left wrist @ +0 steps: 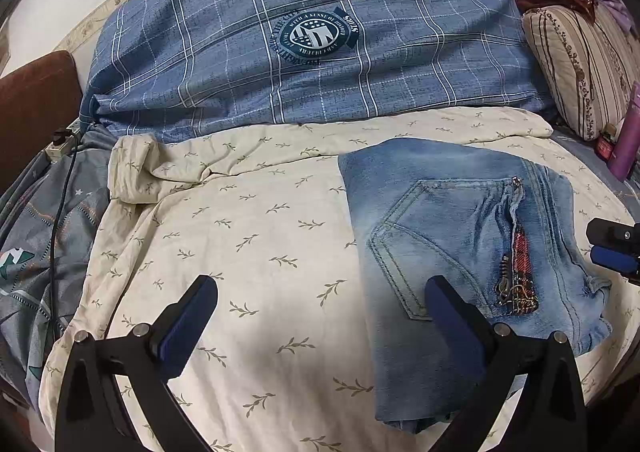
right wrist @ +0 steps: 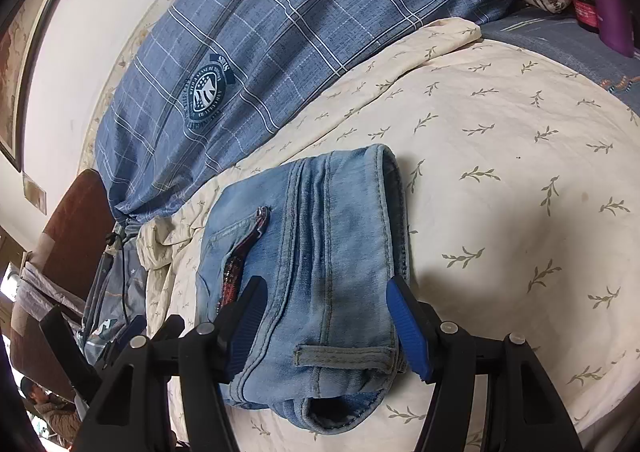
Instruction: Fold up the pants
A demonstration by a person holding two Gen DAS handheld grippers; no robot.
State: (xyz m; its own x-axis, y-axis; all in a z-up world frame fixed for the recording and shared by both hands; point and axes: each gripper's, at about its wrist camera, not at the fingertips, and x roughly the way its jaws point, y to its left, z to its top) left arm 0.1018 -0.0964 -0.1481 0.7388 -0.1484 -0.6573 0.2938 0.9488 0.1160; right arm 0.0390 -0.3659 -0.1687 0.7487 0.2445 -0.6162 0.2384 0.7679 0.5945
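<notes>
Both grippers, left gripper [left wrist: 320, 306] and right gripper [right wrist: 326, 306], stand wide above folded jeans [right wrist: 316, 252].

We find one printed mark only: a dark teal round emblem [left wrist: 316, 36] on the blue plaid duvet [left wrist: 420, 51], at the far side of the bed. It appears upside down in the left wrist view. Inner ring reads approx. "WITH A SENSE OF HISTORY" and "AND CULTURE"; a small banner at the edge reads approx. "SINCE". Outer ring lettering is too distorted to read. In the right wrist view the same emblem [right wrist: 208, 91] is smaller; text there is not legible. The jar label beside the pillow is not legible.
</notes>
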